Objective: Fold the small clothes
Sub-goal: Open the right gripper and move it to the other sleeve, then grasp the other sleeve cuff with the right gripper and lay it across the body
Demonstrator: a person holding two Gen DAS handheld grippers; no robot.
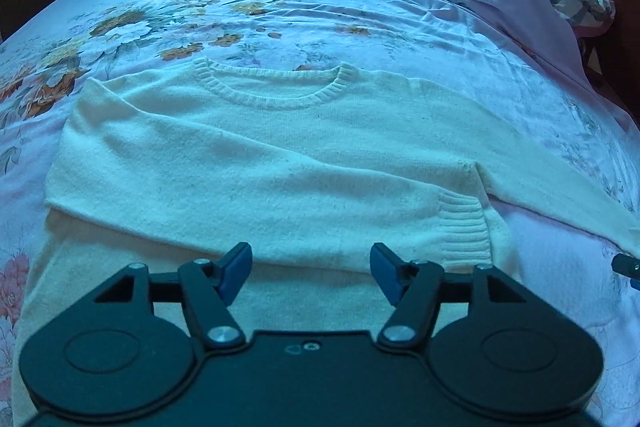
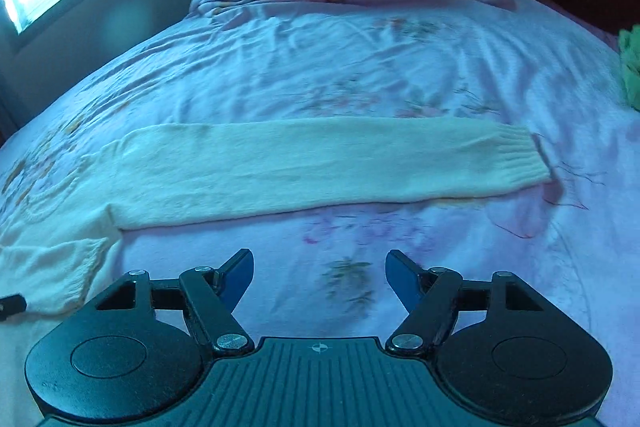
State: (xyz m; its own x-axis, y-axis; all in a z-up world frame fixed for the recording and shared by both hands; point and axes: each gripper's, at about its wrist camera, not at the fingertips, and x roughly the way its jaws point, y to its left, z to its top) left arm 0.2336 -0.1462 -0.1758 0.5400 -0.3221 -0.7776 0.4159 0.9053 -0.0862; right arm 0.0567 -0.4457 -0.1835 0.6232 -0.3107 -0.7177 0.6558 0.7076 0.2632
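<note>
Two grippers: both empty, jaws spread.
Left gripper (image 1: 311, 269): hovers over the cream sweater (image 1: 280, 131), which lies flat mid-bed on the floral bedsheet (image 1: 160, 15).
Folded sleeve (image 1: 460, 223): already laid across the body.
Right gripper (image 2: 319, 277): above bare sheet, near the outstretched sleeve (image 2: 320, 163).
Risk: soft knit may bunch or drag the body askew if pinched off-cuff.

cream knit sweater (image 1: 280, 147) | flat on bedspread | one sleeve folded across, other outstretched
</note>
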